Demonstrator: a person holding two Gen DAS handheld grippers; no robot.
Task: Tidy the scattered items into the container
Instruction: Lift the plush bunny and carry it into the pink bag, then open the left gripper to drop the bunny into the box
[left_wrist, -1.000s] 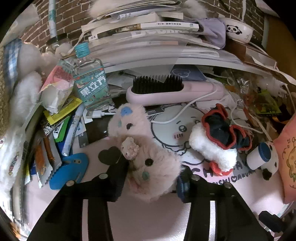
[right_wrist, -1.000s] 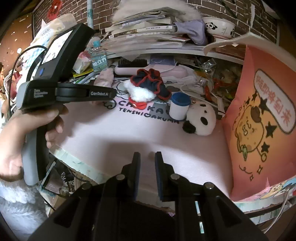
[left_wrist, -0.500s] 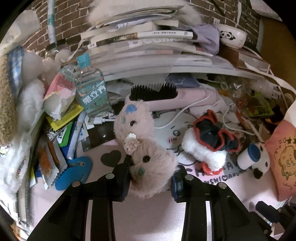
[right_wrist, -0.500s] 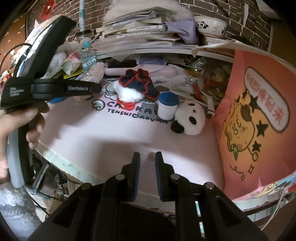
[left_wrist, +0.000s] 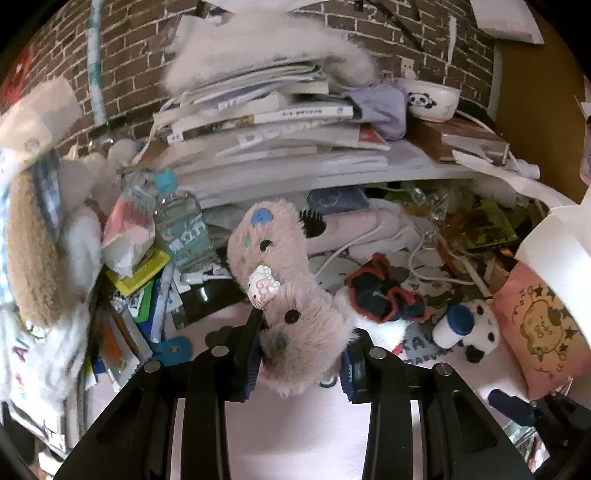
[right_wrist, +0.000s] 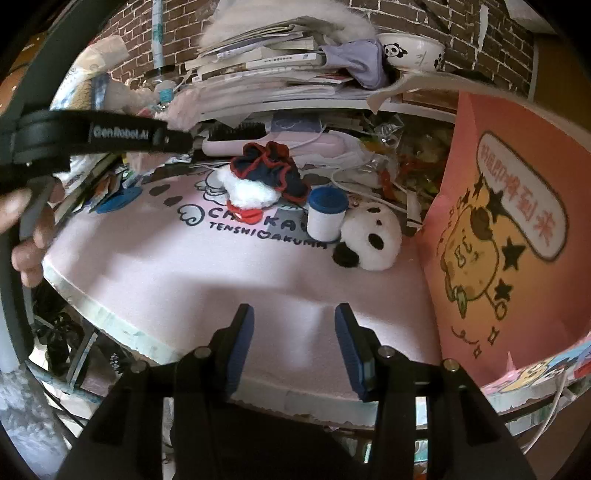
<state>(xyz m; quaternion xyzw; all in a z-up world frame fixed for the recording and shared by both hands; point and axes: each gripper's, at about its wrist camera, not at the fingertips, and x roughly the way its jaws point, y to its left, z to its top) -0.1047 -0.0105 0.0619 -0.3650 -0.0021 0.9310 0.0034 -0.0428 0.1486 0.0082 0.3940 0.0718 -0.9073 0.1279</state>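
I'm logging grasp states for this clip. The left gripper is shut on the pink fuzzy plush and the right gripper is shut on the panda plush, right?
Only half right. The left gripper is shut on the pink fuzzy plush, but the right wrist view shows the right gripper open and holding nothing; the panda plush lies on the pink mat, beside the blue-lidded cup.

Your left wrist view looks forward, close over the pink table (left_wrist: 295, 435) toward the brick wall. Your right view sits farther back at the table's edge; both share the panda (left_wrist: 480, 328) (right_wrist: 369, 240).
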